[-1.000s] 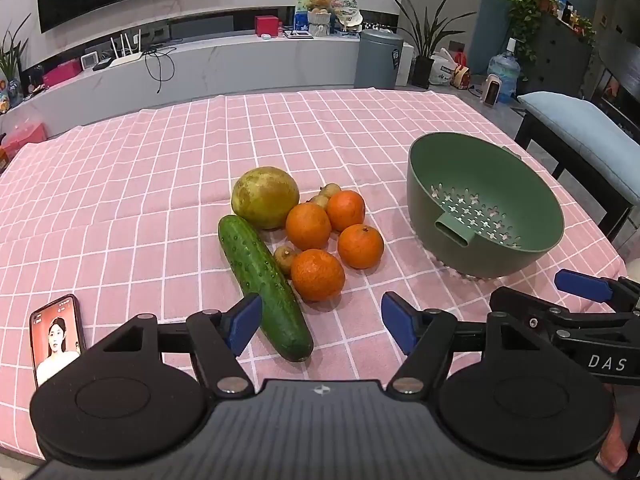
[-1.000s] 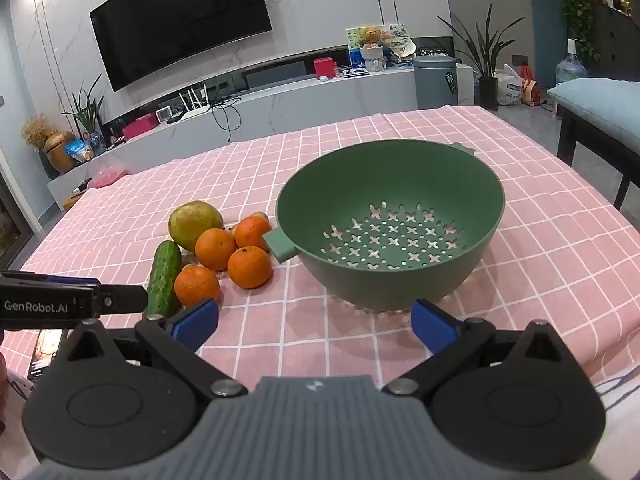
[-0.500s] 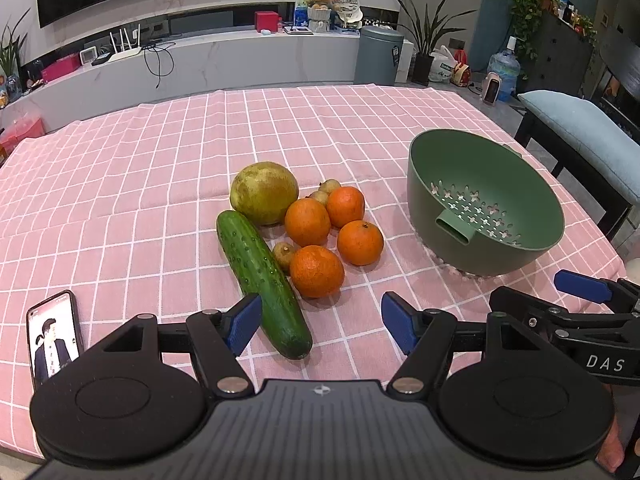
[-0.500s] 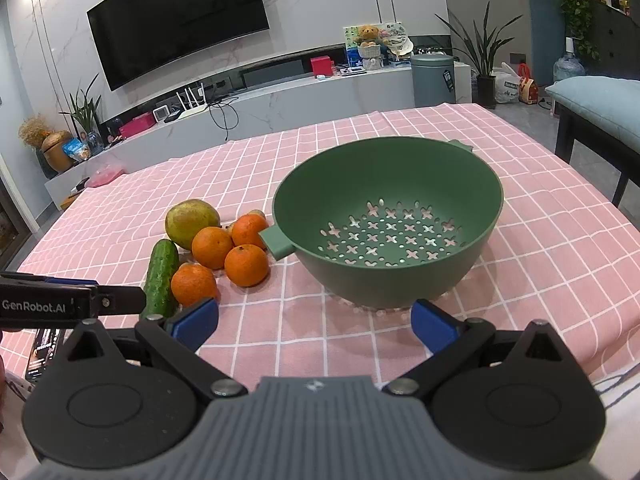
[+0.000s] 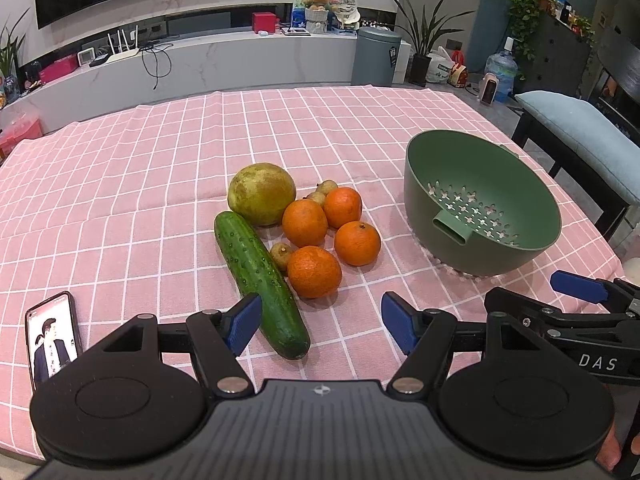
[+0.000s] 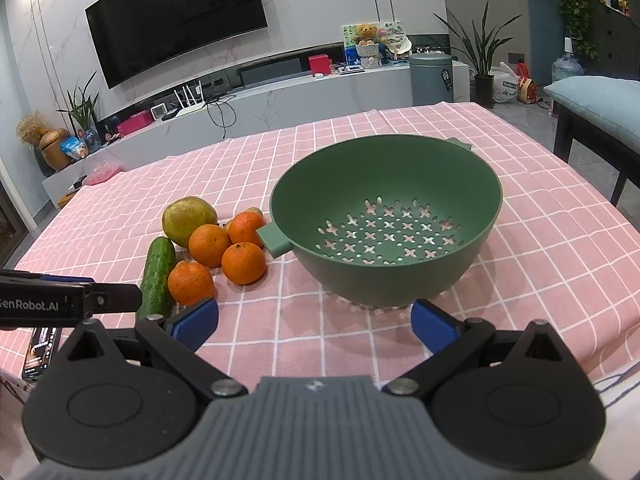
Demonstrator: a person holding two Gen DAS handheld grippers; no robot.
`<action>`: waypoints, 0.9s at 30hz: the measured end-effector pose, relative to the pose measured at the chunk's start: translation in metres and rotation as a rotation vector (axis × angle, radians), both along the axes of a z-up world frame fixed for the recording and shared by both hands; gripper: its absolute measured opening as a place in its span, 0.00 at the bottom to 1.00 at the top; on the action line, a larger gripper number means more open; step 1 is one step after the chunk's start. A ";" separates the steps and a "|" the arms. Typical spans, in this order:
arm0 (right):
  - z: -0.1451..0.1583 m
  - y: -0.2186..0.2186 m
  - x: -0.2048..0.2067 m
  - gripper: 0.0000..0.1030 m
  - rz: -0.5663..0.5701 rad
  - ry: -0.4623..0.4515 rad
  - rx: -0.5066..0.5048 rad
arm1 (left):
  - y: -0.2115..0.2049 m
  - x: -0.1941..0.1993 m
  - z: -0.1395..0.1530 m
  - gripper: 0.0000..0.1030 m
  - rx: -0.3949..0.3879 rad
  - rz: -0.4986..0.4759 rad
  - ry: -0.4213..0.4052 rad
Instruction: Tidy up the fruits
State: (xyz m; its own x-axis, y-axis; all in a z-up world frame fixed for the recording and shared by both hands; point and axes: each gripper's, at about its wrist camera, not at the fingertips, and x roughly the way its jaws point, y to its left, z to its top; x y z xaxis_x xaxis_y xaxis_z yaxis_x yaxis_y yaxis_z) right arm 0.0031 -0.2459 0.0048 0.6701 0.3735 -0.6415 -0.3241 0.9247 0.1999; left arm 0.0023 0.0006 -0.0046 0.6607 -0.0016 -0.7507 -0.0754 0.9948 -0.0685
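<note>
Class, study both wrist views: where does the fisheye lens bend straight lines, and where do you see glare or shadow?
Left wrist view: the tablecloth grid bows toward the edges, and the oranges cast soft shadows. Right wrist view: the TV curves and carries a small glare spot at its top, and the colander shades the cloth beneath it.

You will find one change only: the phone (image 5: 52, 340) on the pink tablecloth (image 5: 120, 184) now displays a figure in a dark jacket, where a second ago it displayed one in white.
</note>
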 end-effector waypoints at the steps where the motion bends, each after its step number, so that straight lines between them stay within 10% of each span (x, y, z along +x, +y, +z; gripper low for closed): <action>1: 0.000 0.000 0.000 0.96 0.000 0.000 -0.001 | 0.000 0.000 0.000 0.78 0.000 0.000 0.000; 27: -0.001 0.004 0.000 0.96 0.001 0.007 -0.013 | 0.000 0.000 0.000 0.78 -0.002 0.001 0.000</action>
